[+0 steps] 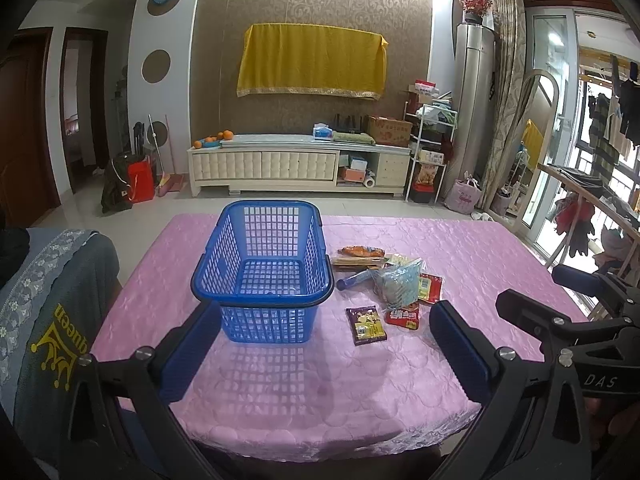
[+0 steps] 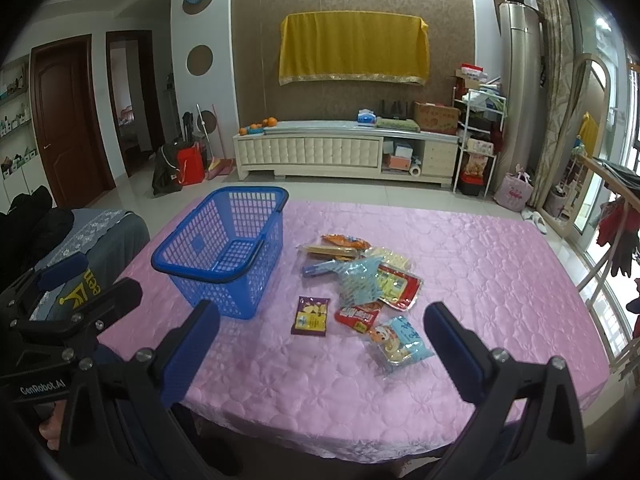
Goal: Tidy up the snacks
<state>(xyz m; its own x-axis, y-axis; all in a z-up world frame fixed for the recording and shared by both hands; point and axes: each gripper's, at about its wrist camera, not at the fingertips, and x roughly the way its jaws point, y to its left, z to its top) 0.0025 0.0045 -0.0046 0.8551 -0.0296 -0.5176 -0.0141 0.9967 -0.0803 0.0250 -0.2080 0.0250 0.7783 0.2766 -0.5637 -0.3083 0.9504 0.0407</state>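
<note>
Both your jaws stand wide apart, empty. The snack packets [image 2: 360,280] lie heaped just right of the blue basket [image 2: 224,248]; your right gripper [image 2: 320,344] is nearer, the light-blue packet [image 2: 400,340] lying between its fingers.

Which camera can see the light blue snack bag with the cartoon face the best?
The right wrist view. There the light blue snack bag lies in full sight on the pink tablecloth, nearest the camera, between the open right gripper's fingers. In the left wrist view, the left gripper's right finger hides nearly all of it.
</note>
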